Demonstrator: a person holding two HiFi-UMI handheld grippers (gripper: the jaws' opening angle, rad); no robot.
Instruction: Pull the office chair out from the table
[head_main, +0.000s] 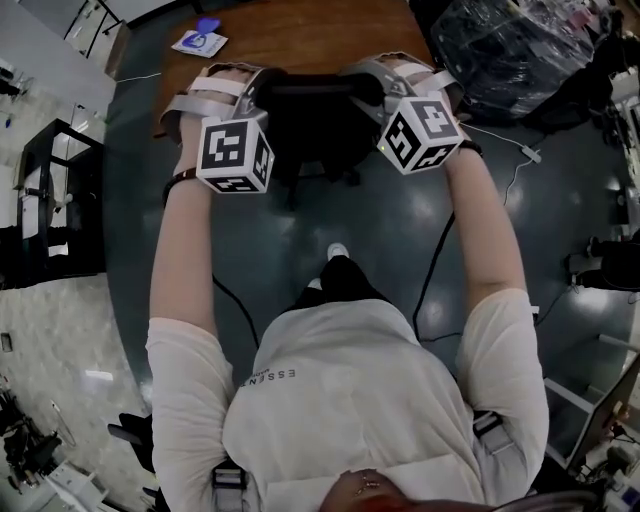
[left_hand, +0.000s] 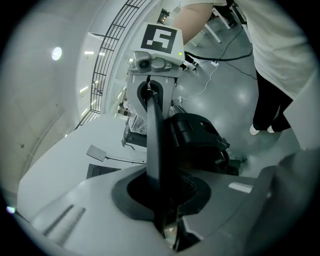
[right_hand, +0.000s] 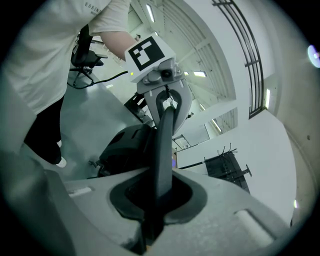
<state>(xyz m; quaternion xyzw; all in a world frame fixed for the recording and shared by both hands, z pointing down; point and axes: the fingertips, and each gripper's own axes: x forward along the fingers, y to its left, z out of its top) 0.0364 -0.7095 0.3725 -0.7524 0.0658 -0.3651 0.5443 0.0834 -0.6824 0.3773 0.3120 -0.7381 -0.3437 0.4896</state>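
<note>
The black office chair (head_main: 312, 118) stands against the brown table (head_main: 300, 30), its backrest toward me. My left gripper (head_main: 256, 92) is shut on the left part of the backrest's top edge, and my right gripper (head_main: 374, 86) is shut on the right part. In the left gripper view the thin backrest edge (left_hand: 154, 140) runs from my left gripper (left_hand: 161, 196) to the right gripper (left_hand: 152, 62) facing it, with the seat (left_hand: 196, 141) below. In the right gripper view the same edge (right_hand: 163, 145) sits between the pads of my right gripper (right_hand: 158, 196), and the left gripper (right_hand: 163, 82) is at its far end.
A blue and white packet (head_main: 200, 42) lies on the table. A bundle wrapped in clear plastic (head_main: 510, 50) sits at the upper right. Cables (head_main: 430, 270) trail over the dark floor. A black stand (head_main: 50, 190) is at the left. My shoe (head_main: 338, 252) is behind the chair.
</note>
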